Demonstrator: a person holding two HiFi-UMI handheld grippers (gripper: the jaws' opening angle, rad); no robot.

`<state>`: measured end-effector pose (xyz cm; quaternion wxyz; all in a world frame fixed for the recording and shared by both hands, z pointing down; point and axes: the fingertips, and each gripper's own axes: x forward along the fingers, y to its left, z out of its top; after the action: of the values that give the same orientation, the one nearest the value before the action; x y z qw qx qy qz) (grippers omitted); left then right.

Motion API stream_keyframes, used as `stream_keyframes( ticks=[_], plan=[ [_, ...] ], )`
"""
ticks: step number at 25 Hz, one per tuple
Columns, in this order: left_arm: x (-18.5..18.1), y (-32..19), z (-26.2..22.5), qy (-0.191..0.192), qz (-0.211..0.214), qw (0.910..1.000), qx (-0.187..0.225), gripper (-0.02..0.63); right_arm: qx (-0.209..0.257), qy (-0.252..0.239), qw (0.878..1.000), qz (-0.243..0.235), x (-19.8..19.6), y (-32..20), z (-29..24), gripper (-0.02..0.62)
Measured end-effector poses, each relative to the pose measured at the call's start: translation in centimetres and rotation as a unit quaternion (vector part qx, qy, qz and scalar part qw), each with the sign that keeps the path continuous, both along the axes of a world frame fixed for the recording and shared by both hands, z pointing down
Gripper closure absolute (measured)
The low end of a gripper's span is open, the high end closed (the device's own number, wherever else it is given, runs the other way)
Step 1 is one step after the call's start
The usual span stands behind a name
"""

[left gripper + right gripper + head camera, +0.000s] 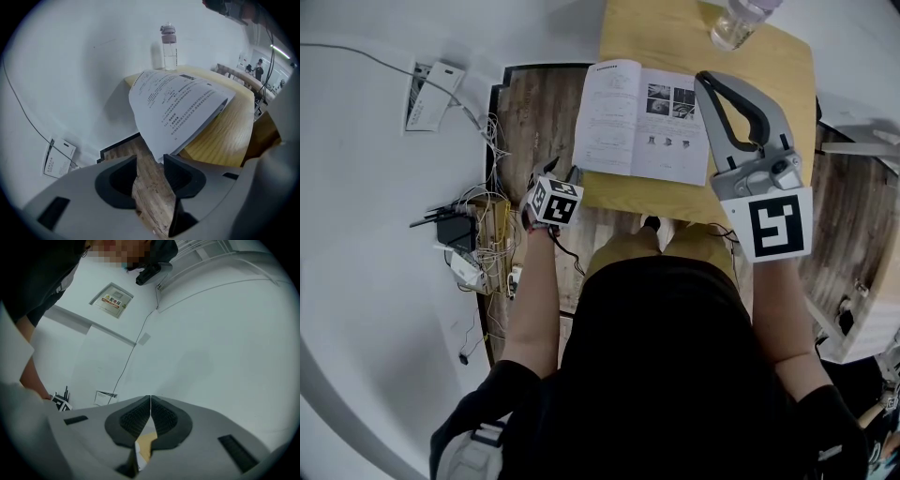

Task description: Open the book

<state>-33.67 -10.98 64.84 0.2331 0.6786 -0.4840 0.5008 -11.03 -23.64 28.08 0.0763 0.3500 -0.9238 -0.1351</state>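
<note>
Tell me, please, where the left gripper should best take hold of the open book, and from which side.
Probably the left edge of the book, approached from the left. That side juts past the yellow table over the wooden floor, so one jaw could slip under the pages and one above. The left gripper, open, sits beside its near corner.

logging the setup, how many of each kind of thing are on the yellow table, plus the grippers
book: 1
bottle: 1
gripper: 2, left gripper and right gripper
total: 4
</note>
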Motion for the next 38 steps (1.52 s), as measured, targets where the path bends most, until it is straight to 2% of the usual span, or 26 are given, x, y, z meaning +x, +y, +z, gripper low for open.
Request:
stream_keyframes(
  ticks=[6,10,15,19,22,32,38],
  plan=[
    [0.5,0.8,-1.0,0.006,0.013,0.9999,-0.001,0.42,0.01,-0.006,1.0,0.013,0.7,-0.4,-0.8,0.566],
    [1.4,0.6,-2.4,0.007,0.026,0.9995,0.015,0.42,0.018,-0.01,1.0,0.018,0.8,-0.5,-1.5,0.566],
    [2.0,-0.8,-5.1,0.013,0.03,0.9982,0.05,0.42,0.026,-0.008,0.999,0.023,1.2,-0.5,-2.3,0.566],
    [3.2,-2.6,-8.2,0.006,0.052,0.9946,0.09,0.42,0.033,-0.008,0.999,0.025,1.6,-0.5,-2.9,0.566],
    [5.0,-4.3,-10.6,0.015,0.072,0.9903,0.118,0.42,0.036,-0.005,0.999,0.032,2.4,-0.6,-3.2,0.566],
    [10.7,-9.9,-17.5,0.055,0.107,0.9668,0.225,0.421,0.036,-0.016,0.997,0.064,5.4,-0.4,-4.0,0.566],
    [14.8,-11.6,-23.4,0.104,0.139,0.9422,0.287,0.422,0.053,-0.012,0.995,0.082,6.5,0.1,-4.5,0.566]
  ],
)
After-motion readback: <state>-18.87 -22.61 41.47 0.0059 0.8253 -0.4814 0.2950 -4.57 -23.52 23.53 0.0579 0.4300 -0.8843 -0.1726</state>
